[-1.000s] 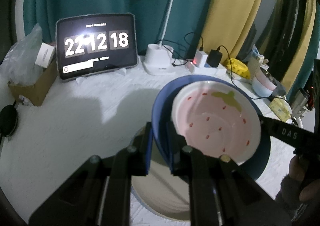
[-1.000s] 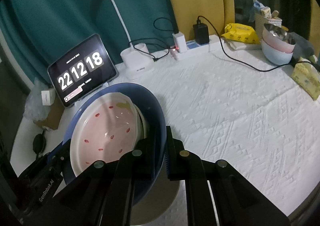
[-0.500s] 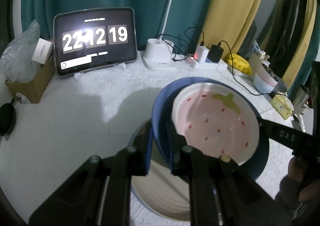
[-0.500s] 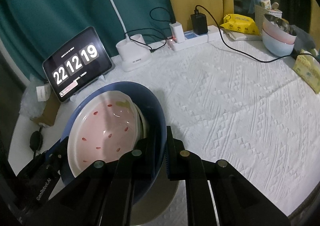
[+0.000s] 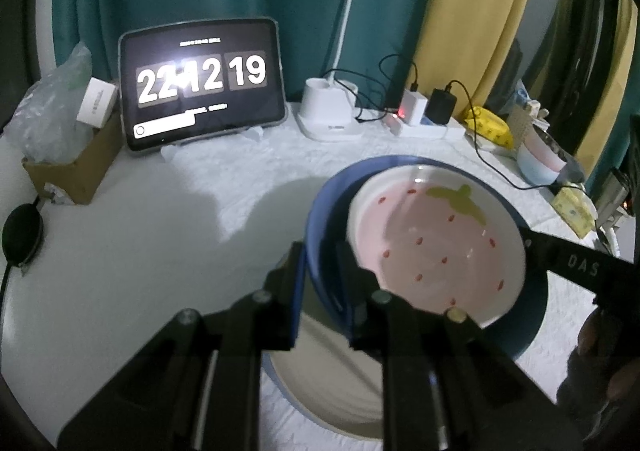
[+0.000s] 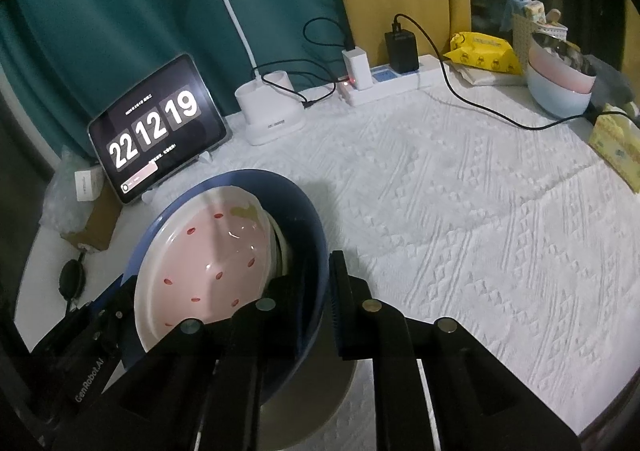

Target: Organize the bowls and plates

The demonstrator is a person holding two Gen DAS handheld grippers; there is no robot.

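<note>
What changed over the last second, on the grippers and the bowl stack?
Both grippers' jaws have just been opening. The left gripper and right gripper each straddle the blue bowl's rim, and gaps now show at the pads. The bowl has settled onto the beige plate. The strawberry bowl stays nested; the tablet clock reads 19, not 18.

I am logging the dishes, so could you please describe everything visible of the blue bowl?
The deep round glossy blue bowl sits on a cream plate on the white quilted cloth. A pink strawberry-patterned bowl lies tilted inside it. The left tongs and right tongs straddle opposite rim edges, their jaws just opening.
</note>
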